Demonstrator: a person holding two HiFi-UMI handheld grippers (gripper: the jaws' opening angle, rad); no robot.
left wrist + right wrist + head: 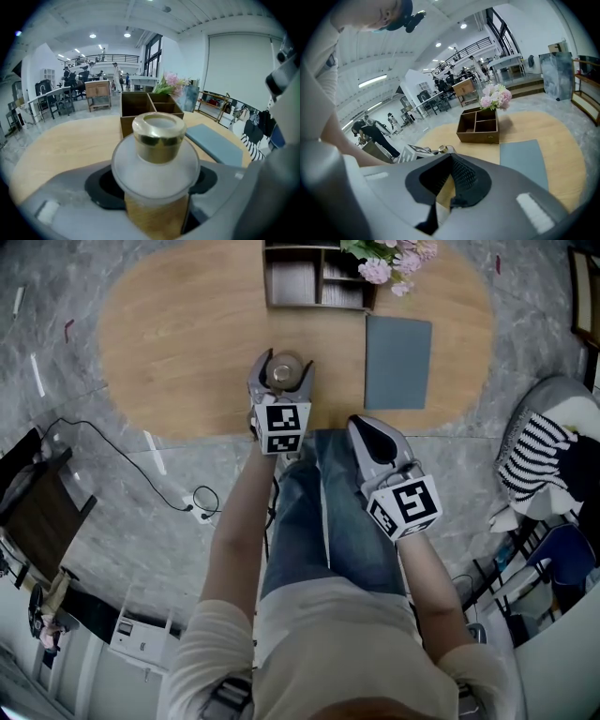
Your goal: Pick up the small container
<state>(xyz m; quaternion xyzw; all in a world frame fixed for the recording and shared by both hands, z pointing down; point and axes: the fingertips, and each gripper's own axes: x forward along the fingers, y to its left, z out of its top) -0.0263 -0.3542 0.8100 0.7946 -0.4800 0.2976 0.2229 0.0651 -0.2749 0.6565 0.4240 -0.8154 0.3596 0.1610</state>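
The small container is a frosted jar with a gold cap and amber contents, near the front edge of the oval wooden table. My left gripper is shut on it, one jaw on each side of its body. In the left gripper view the small container fills the middle, upright between the jaws. My right gripper hangs off the table's front edge over the person's lap, shut with nothing in it. In the right gripper view the right gripper has its ribbed pads nearly touching.
A wooden divided box stands at the table's far edge with pink flowers beside it. A grey-blue mat lies right of the container. On the floor are a cable at left and a striped cloth at right.
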